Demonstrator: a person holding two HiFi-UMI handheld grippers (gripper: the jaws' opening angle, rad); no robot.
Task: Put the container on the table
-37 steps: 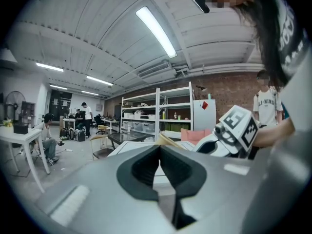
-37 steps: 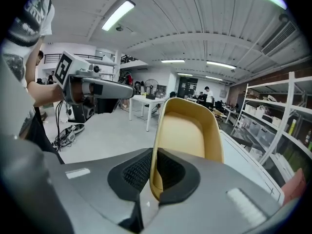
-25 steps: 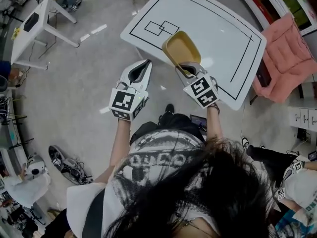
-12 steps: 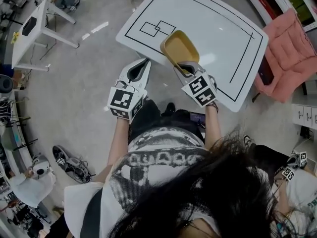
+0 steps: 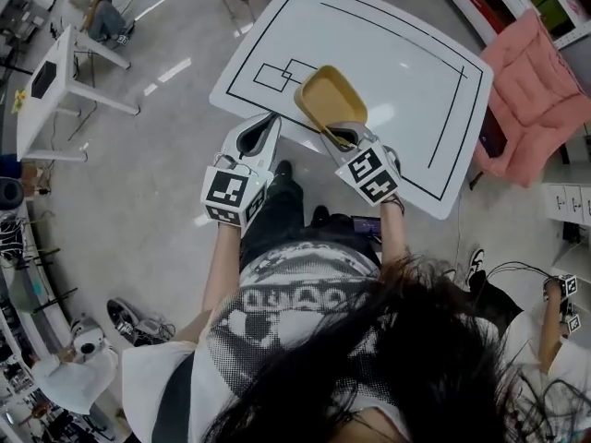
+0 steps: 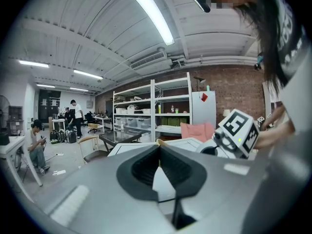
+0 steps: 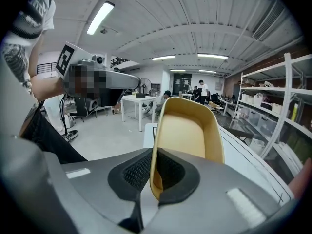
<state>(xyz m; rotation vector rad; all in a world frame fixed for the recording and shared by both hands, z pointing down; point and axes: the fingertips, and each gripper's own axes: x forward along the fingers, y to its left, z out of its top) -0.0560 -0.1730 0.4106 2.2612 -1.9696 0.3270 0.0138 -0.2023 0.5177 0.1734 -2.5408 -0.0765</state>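
A yellow-tan oval container [image 5: 331,99] hangs tilted over the near edge of the white table [image 5: 420,72] with black lines. My right gripper [image 5: 343,137] is shut on the container's near rim. In the right gripper view the container [image 7: 187,130] rises from the jaws, which pinch its wall, with the table [image 7: 246,157] below and behind it. Whether it touches the table I cannot tell. My left gripper [image 5: 256,137] is shut and empty, off the table's edge to the left. In the left gripper view its tips [image 6: 158,149] meet, and the right gripper's marker cube [image 6: 238,129] shows.
A pink cushioned chair [image 5: 540,72] stands right of the table. A small white table [image 5: 51,77] stands at the far left, with a seated person [image 5: 92,7] behind it. Metal shelves [image 6: 156,106] line the brick wall beyond the table. People crouch on the floor at lower left and right.
The person has stepped closer to the table. Both grippers moved forward, and the container sits a little farther over the table's near edge. Both jaws stayed shut.
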